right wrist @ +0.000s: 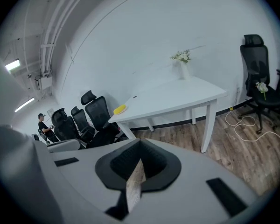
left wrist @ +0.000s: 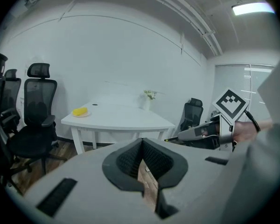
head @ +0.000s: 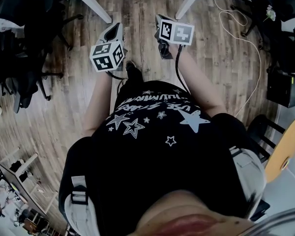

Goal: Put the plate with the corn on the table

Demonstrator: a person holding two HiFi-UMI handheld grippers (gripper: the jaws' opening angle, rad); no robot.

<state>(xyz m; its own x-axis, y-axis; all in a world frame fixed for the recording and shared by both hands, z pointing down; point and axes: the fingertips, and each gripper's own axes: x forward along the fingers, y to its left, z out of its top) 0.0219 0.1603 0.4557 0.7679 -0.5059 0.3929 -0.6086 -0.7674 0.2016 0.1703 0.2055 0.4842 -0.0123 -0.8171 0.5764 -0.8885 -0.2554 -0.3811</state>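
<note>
A yellow corn cob (left wrist: pixel 80 111) lies on a small plate (left wrist: pixel 82 115) near the left end of a white table (left wrist: pixel 123 119). The right gripper view shows the same corn (right wrist: pixel 120 109) at the table's (right wrist: pixel 177 97) left corner. Both grippers are a way off from the table, held side by side over the wooden floor. My left gripper (left wrist: pixel 142 143) is shut with nothing between its jaws. My right gripper (right wrist: pixel 139 146) is shut and empty too. In the head view the left gripper (head: pixel 116 29) and right gripper (head: pixel 159 18) point toward the table's legs (head: pixel 95 6).
A vase of flowers (right wrist: pixel 182 59) stands at the table's far side. Black office chairs (left wrist: pixel 35 120) crowd the left; another chair (right wrist: pixel 257 78) stands right. A white cable (right wrist: pixel 252 125) lies on the floor. A person (right wrist: pixel 43 124) sits far off.
</note>
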